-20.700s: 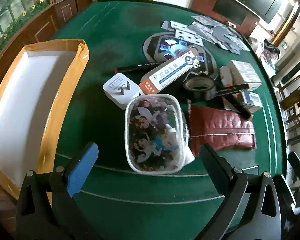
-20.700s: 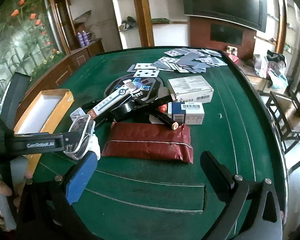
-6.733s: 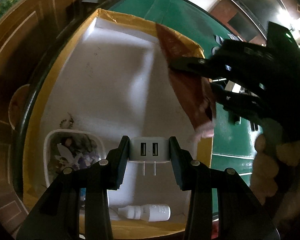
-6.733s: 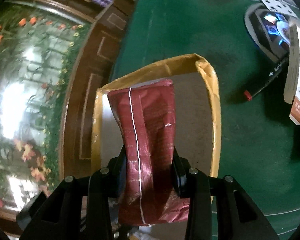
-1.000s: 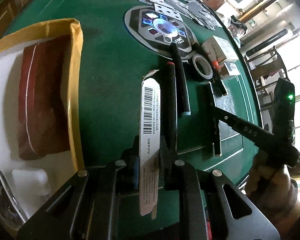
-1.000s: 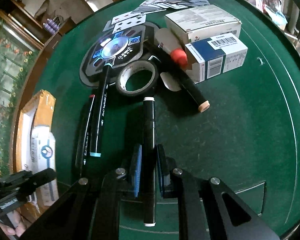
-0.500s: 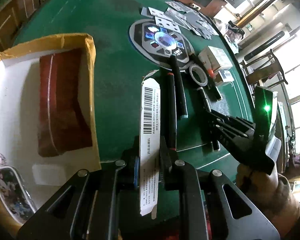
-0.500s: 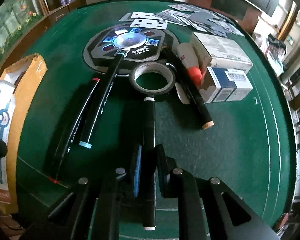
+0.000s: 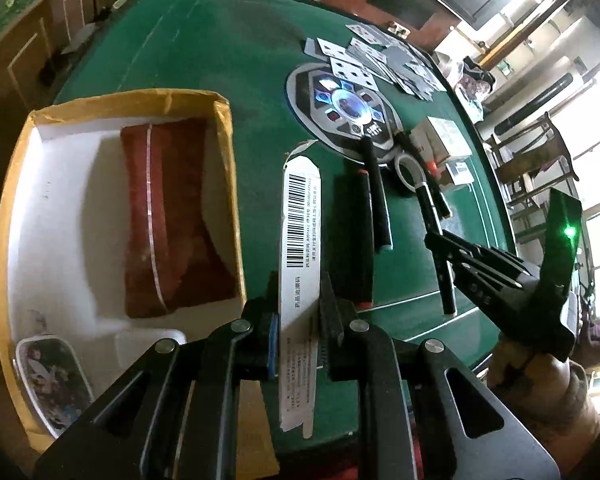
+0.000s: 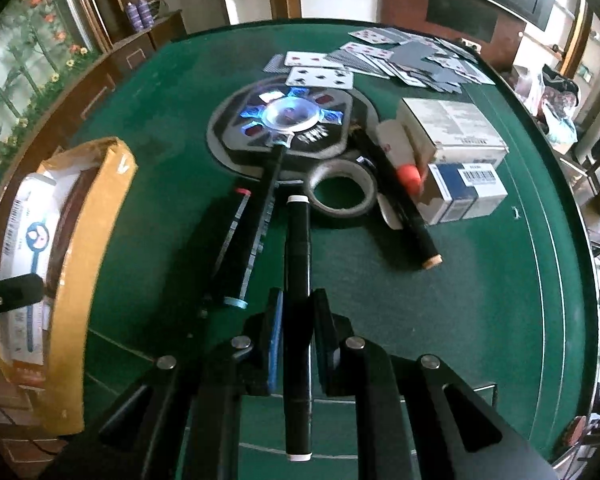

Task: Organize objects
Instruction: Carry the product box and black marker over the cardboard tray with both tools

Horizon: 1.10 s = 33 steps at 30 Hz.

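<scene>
**Ana:** Claws first — what has each one got?

**Ben:** Left claw [image 9: 298,312] is clenched on the carton [image 9: 300,240], a long white one held edge-on, running straight out ahead of the fingers. Right claw [image 10: 298,320] is clamped around a black marker [image 10: 297,272] near its middle; the white-capped tip points forward and the tail sticks back under the jaws.

**Ana:** So which step is this?

**Ben:** Carry, I'd say. Both items look lifted off the felt [image 9: 220,48], and the box [image 9: 230,184] sits to the left of the left claw, its yellow wall just beside the carton. A red pouch [image 9: 168,216] already lies inside, and a clear tub [image 9: 52,380] in the near corner.

**Ana:** Next move?

**Ben:** Swing the carton left over that wall and lower it onto a bare white patch, flat if it fits beside the pouch, then open. The marker has farther to go — the box is well off to the right claw's left. Best one claw at a time, so they don't crowd each other.

**Ana:** What's left out there?

**Ben:** Ahead of the right claw: two more markers [image 10: 256,216] just left of its fingers, a tape roll [image 10: 342,192] right past the held tip, another marker [image 10: 404,208] to the right, two cartons [image 10: 456,160], and cards [image 10: 380,60] far ahead.

**Ana:** Any writing?

**Ben:** A barcode [image 9: 296,216] on the carton with small Chinese print beside it, too fine to read. Another barcode on the blue-and-white carton. No brand legible.
</scene>
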Motion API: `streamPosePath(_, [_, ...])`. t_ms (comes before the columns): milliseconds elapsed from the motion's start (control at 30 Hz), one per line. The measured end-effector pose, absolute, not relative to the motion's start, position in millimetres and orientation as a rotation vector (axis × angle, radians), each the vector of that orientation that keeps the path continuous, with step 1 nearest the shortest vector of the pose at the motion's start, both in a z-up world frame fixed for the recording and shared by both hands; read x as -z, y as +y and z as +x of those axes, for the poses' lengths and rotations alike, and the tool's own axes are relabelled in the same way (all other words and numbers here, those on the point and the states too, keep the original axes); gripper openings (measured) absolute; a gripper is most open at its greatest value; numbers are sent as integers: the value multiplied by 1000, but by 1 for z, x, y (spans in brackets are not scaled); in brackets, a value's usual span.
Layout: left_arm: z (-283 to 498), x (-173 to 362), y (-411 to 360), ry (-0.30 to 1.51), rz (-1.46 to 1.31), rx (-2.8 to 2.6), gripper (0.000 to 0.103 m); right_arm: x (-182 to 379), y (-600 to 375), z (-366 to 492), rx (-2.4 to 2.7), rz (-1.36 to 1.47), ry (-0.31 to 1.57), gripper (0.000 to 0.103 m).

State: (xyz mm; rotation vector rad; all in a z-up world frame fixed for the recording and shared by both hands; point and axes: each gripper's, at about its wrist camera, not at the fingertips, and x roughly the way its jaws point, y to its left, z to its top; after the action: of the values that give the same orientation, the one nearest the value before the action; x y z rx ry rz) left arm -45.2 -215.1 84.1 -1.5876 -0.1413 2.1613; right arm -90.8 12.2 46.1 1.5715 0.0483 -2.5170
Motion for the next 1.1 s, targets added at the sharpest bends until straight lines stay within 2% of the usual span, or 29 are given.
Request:
streamPosePath(567, [-55, -89, -267, -236, -1598, -2266, 15, -73, -38, -87, 2451, 1459, 97, 13])
streamPosePath(1100, [-56, -85, -316, -326, -1627, -2359, 15, -76, -64, -77, 2356, 1446, 43, 13])
